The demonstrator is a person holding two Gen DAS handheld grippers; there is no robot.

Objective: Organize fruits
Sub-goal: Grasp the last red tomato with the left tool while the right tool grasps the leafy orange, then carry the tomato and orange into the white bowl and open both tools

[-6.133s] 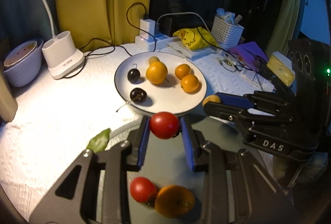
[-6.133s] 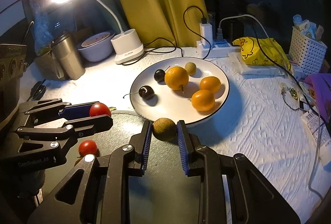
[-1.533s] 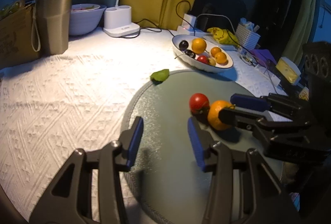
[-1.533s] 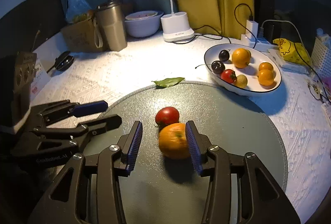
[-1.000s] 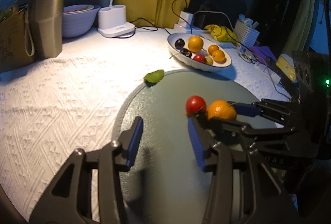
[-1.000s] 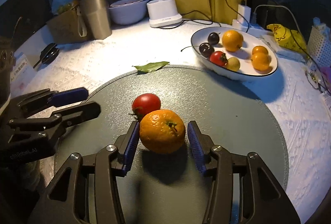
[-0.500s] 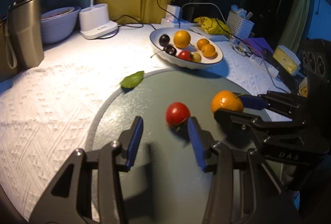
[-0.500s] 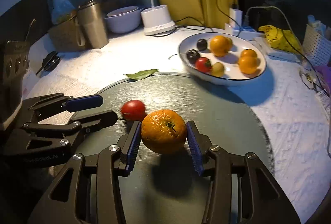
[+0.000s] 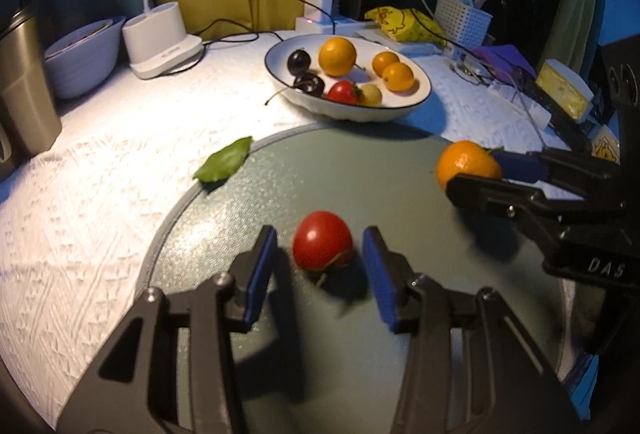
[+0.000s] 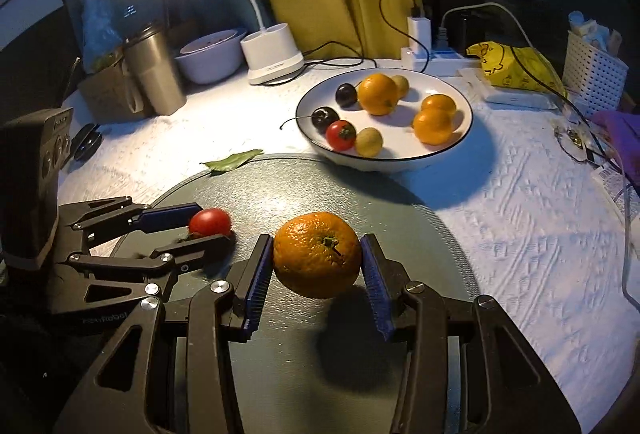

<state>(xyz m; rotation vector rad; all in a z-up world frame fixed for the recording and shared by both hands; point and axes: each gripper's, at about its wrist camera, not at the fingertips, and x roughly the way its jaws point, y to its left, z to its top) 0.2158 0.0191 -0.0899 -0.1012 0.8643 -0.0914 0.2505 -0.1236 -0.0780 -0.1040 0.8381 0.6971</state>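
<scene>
A red tomato [image 9: 322,240] lies on the round grey mat [image 9: 280,173], between the blue pads of my left gripper [image 9: 319,236]. That gripper is open, with a gap on each side of the tomato. My right gripper [image 10: 318,248] is shut on a large orange [image 10: 318,254] and holds it just above the mat [image 10: 360,193], its shadow beneath. The left wrist view shows this orange [image 9: 466,163] in the right gripper [image 9: 474,171] at the right. Behind the mat, the white plate [image 10: 384,163] holds oranges, dark cherries, a small tomato and a pale round fruit.
A green leaf [image 9: 224,163] lies at the mat's far left edge. Along the back stand a steel tumbler [image 10: 154,71], a bowl [image 10: 210,59], a white lamp base [image 10: 272,53], a power strip [image 10: 424,55], a yellow bag [image 10: 508,65] and a white basket [image 10: 594,71].
My right gripper shut on the orange and lifted it off the mat, away from the tomato. My left gripper moved over until its jaws straddle the tomato.
</scene>
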